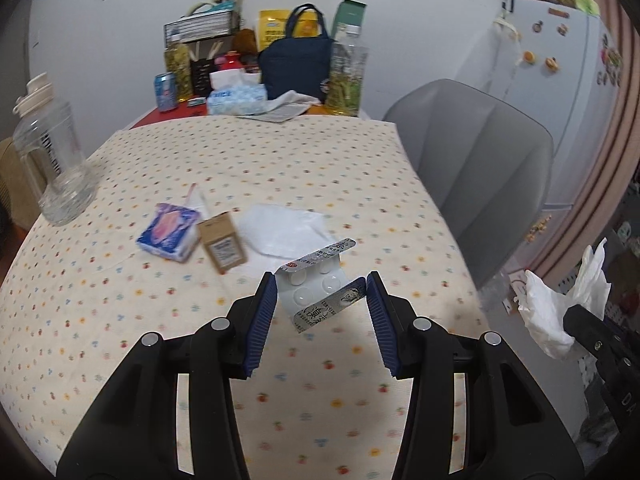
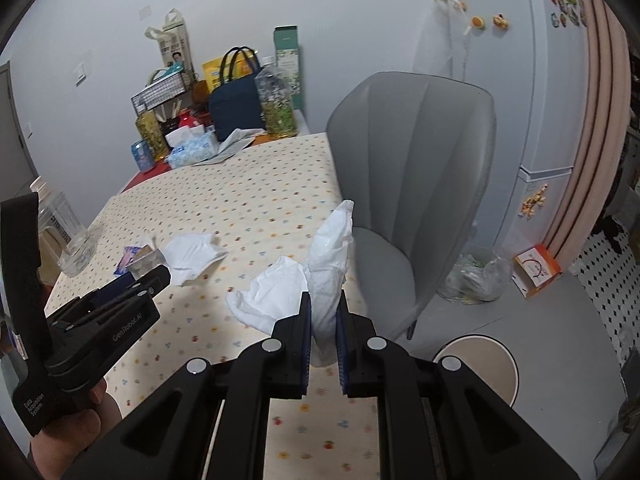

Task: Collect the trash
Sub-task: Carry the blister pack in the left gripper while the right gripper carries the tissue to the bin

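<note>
Two sets of jaws, both loaded. My left gripper [image 1: 322,292] clamps a bent silver foil blister pack with clear round bubbles [image 1: 320,286] between its ribbed blue pads, held above the table [image 1: 280,152]. My right gripper [image 2: 323,320] is pinched nearly shut on a crumpled white tissue [image 2: 328,264], whose soft folds rise up and spill left of the pads.

Just past the blister pack, on the cream cloth dotted with small coloured fruit, lie a flat white tissue [image 1: 284,232], a small brown cardboard box [image 1: 222,242] and a blue-and-pink soft tissue packet [image 1: 170,236], close together. Farther left stands a clear plastic jug with a white lid [image 1: 50,160].

At the table's far end cluster a navy handled bag [image 1: 296,68], bottles, a blue can and a tissue box. A grey padded chair [image 2: 412,192] stands against the table's right side; beyond it on the floor sits a clear plastic bag of rubbish [image 2: 476,278].
</note>
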A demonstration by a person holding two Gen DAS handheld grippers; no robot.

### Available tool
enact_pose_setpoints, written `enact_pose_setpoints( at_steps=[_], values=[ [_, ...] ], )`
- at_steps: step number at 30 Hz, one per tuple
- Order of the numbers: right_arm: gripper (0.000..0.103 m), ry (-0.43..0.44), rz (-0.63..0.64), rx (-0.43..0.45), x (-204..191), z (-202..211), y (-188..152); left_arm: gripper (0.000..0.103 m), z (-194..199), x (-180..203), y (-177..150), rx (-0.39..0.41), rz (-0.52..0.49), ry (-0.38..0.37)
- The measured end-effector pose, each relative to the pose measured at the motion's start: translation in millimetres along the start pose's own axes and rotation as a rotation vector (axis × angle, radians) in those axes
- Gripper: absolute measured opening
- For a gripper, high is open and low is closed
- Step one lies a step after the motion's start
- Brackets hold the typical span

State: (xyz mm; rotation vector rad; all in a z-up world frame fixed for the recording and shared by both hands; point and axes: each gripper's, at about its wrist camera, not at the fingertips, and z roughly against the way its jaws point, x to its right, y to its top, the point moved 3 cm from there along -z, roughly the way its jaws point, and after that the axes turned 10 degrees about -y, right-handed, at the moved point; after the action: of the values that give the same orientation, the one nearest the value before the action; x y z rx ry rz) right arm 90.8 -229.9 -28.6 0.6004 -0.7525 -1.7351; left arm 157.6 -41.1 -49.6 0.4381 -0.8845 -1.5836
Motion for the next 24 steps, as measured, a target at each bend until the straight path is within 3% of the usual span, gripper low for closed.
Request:
enact_pose_setpoints(
  at_steps=[12,24],
  values=[
    [0.012,-0.118,-0.093,-0.007,86,-4,-6,0.046,-30,89,-3,-0.051,-0.119,-0.099],
    [0.012,-0.139,-0.202,-0.051,155,-32,-18,0.046,-61,159,-10,-0.119,-0.214,-0.127]
  ],
)
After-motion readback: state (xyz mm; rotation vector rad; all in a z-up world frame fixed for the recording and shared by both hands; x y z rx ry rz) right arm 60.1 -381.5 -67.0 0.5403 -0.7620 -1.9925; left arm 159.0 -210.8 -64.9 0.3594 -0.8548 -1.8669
